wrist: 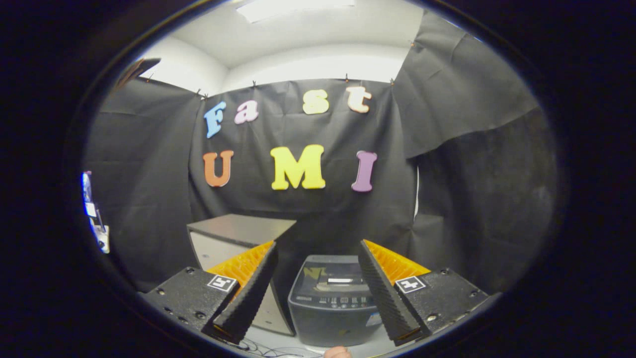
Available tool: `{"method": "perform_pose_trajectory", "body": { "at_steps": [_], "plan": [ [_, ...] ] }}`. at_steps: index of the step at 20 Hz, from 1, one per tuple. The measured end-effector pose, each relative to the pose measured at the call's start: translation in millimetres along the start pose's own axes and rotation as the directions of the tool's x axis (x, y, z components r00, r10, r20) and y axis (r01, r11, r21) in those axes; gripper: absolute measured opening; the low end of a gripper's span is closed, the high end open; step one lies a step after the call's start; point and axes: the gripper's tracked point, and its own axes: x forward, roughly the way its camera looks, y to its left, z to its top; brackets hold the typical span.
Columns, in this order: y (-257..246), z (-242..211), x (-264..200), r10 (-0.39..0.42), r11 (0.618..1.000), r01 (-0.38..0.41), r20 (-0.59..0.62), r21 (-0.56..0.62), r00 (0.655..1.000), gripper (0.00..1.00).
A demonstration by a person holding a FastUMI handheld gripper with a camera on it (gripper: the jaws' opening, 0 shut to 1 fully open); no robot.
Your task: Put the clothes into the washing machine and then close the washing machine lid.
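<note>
You're holding the gripper (318, 278) up and level, its fingers spread wide with nothing between them. Looking through the gap, there's the washing machine (332, 303), one small top-loader, standing beyond the fingertips on a pale floor. Its lid (334, 274) lies flat, down over the tub, with a row of buttons along the front edge. So the lid sits as the task wants it. What you can't tell from here is whether the clothes are inside: no garment is in sight, neither in the fingers nor beside the machine. That fits two stages: a load already in and the lid shut over it, or a shut machine waiting for clothes that lie elsewhere.

The count: one washing machine, one lid, one grey cabinet (238, 236) just left of it and a little farther back, some thin cables (263, 350) on the floor in front, zero clothes visible.
</note>
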Motion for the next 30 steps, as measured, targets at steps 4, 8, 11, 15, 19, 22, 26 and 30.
{"method": "perform_pose_trajectory", "body": {
  "at_steps": [4, 8, 11, 15, 19, 22, 26, 30],
  "plan": [
    [-16.8, -27.2, -6.0, 0.006, 1.0, -0.005, -0.033, 0.018, 0.999, 1.0],
    [-23.9, -34.6, -12.5, 0.01, 1.0, -0.01, -0.045, 0.0, 0.999, 1.0],
    [-27.9, -31.3, -15.5, 0.014, 1.0, -0.014, -0.036, 0.021, 0.999, 1.0],
    [-35.2, -27.8, -16.7, 0.013, 0.999, -0.012, -0.037, 0.039, 0.999, 1.0],
    [-37.9, -25.4, -17.5, 0.018, 0.999, -0.017, -0.039, 0.032, 0.999, 1.0],
    [-36.2, -26.3, -16.8, 0.026, 0.999, -0.025, -0.054, 0.021, 0.998, 1.0],
    [-33.9, -24.8, -15.6, 0.034, 0.999, -0.033, -0.054, 0.026, 0.998, 1.0],
    [-35.0, -22.6, -13.3, 0.031, 0.999, -0.029, -0.053, 0.033, 0.998, 1.0]
  ]
}}
